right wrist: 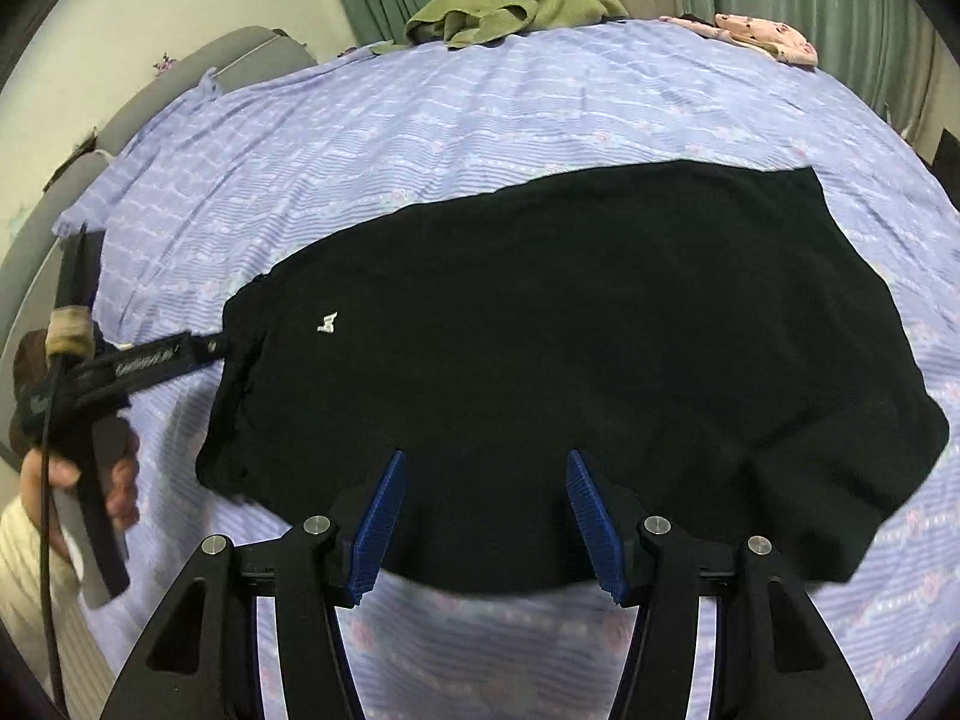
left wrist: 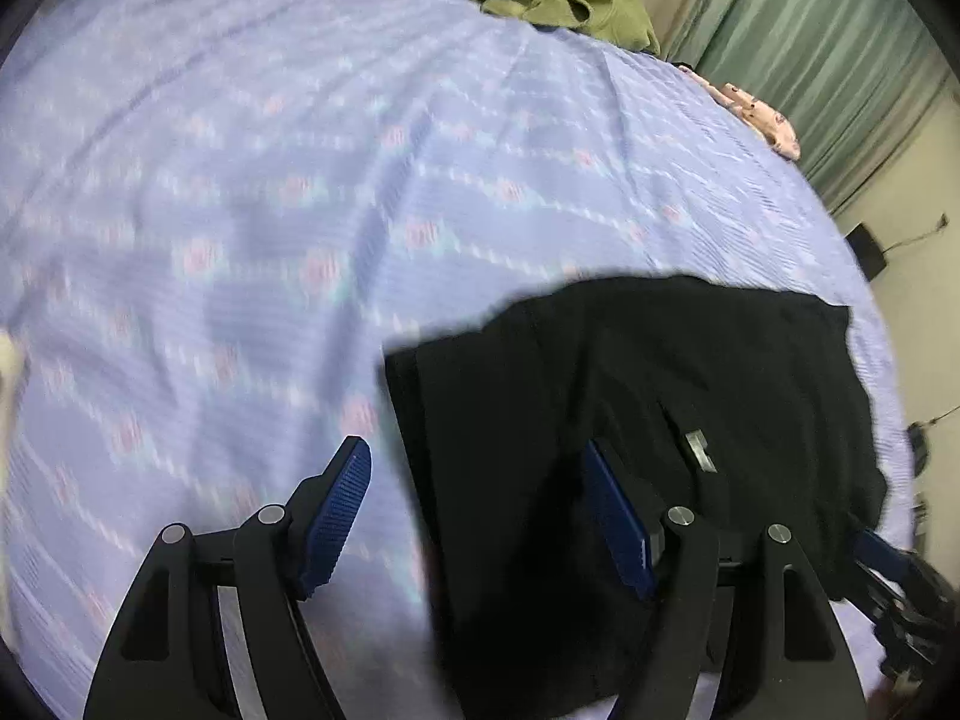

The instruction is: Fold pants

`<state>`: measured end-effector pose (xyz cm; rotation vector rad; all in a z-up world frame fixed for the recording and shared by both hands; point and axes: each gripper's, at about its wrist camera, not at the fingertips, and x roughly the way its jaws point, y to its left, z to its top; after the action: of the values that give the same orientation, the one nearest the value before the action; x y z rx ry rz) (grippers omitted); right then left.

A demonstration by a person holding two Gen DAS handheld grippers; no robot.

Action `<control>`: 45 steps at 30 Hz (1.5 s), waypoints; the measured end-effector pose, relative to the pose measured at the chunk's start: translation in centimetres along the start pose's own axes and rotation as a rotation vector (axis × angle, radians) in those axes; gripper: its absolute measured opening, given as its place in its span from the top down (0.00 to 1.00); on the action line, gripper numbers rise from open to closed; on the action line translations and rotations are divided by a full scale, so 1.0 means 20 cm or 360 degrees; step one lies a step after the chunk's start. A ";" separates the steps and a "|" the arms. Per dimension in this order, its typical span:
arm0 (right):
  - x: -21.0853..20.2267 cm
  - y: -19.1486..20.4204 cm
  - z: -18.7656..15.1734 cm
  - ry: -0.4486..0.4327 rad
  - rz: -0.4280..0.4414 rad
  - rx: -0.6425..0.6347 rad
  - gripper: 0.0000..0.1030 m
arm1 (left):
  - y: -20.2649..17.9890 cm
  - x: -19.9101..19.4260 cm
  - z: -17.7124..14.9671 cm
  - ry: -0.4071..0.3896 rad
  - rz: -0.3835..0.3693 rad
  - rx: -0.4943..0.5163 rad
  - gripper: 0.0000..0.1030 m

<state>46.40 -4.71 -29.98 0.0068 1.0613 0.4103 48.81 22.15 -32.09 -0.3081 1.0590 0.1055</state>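
Observation:
Black pants (right wrist: 570,348) lie folded flat on the lilac patterned bedsheet (right wrist: 420,138), with a small white logo (right wrist: 327,322) near their left end. My right gripper (right wrist: 483,462) is open, just above the pants' near edge, holding nothing. In the left wrist view the pants (left wrist: 630,420) fill the lower right. My left gripper (left wrist: 477,450) is open over the pants' left edge, one finger (left wrist: 336,510) above the sheet, the other above the cloth. It also shows in the right wrist view (right wrist: 210,351) at the pants' left end.
An olive green garment (right wrist: 516,6) is heaped at the bed's far edge, with a pink patterned cloth (right wrist: 768,39) to its right. Green curtains (left wrist: 810,48) hang behind. A grey headboard (right wrist: 180,78) runs along the left. Cables and a dark box (left wrist: 867,249) are on the floor at right.

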 end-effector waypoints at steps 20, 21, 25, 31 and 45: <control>-0.03 0.04 0.13 -0.0190 -0.0097 -0.0031 0.45 | -0.20 0.03 0.22 -0.0054 0.0359 0.0399 0.39; -0.08 0.01 0.12 -0.0228 -0.0129 -0.0026 0.45 | -0.27 -0.07 0.24 -0.0143 0.0295 0.0464 0.26; -0.29 -0.18 0.06 -0.0364 -0.0208 0.0139 0.36 | -0.58 -0.22 0.31 -0.0235 -0.0032 0.0780 0.19; -0.53 -0.66 -0.14 -0.0505 -0.0431 0.0722 0.32 | -1.26 -0.07 0.38 -0.0182 -0.0392 0.1331 0.19; -0.31 -1.21 -0.40 -0.0588 -0.0609 0.1590 0.31 | -2.16 0.60 0.48 0.0023 -0.0593 0.1695 0.22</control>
<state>44.95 -30.70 -33.57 0.7303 0.7824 -0.4813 72.82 -16.94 -29.59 0.4649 0.9234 -0.7785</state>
